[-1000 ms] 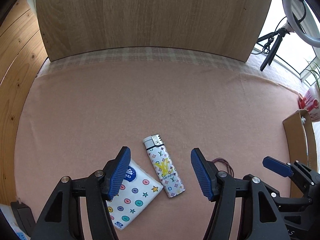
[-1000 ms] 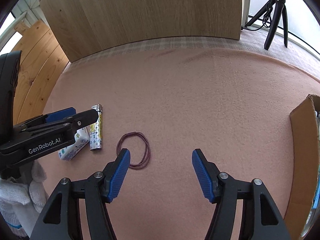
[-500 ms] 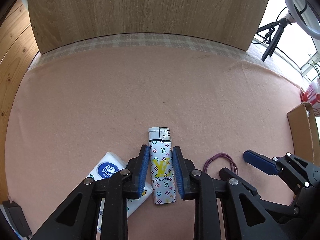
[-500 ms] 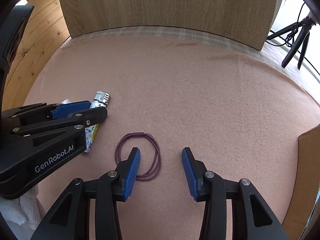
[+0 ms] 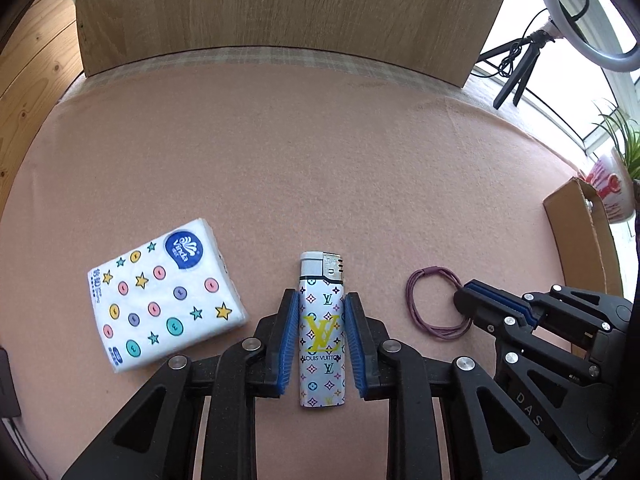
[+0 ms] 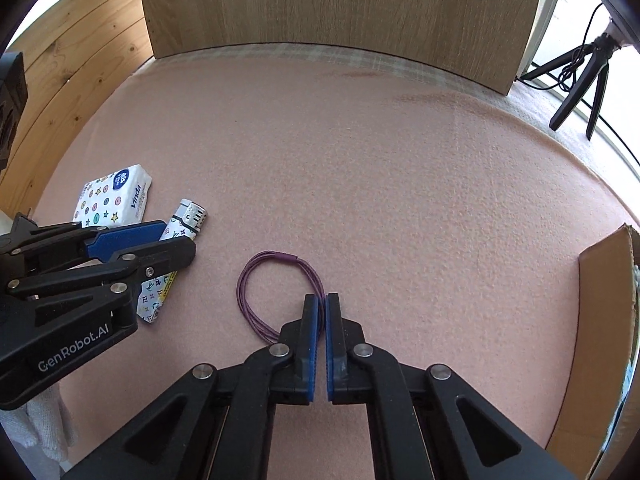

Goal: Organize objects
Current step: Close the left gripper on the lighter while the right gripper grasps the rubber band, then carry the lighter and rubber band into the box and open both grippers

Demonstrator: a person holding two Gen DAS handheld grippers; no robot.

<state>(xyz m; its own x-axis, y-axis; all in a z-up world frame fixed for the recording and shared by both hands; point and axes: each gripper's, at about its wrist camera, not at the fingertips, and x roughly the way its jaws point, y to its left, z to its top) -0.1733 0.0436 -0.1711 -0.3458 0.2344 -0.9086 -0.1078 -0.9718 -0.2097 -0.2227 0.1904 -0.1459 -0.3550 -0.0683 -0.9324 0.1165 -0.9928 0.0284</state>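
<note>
A white patterned lighter (image 5: 322,332) lies on the pink felt table (image 5: 320,152). My left gripper (image 5: 322,300) is shut on the lighter's sides; both also show in the right wrist view, the lighter (image 6: 186,220) and the left gripper (image 6: 160,240). A purple hair tie (image 6: 260,292) lies in a loop to the right of the lighter. My right gripper (image 6: 321,302) is shut on the hair tie's right edge; it shows in the left wrist view (image 5: 476,300) pinching the hair tie (image 5: 432,304). A white tissue pack (image 5: 164,296) with coloured dots lies left of the lighter.
A cardboard box (image 6: 608,320) stands at the table's right edge. A wooden board (image 5: 280,8) stands upright behind the table. A tripod (image 6: 580,80) and ring light (image 5: 580,20) stand at the back right. A potted plant (image 5: 616,184) sits behind the box.
Both grippers moved forward and down over their objects. The left jaws closed on the lighter. The right jaws closed on the hair tie's right edge.
</note>
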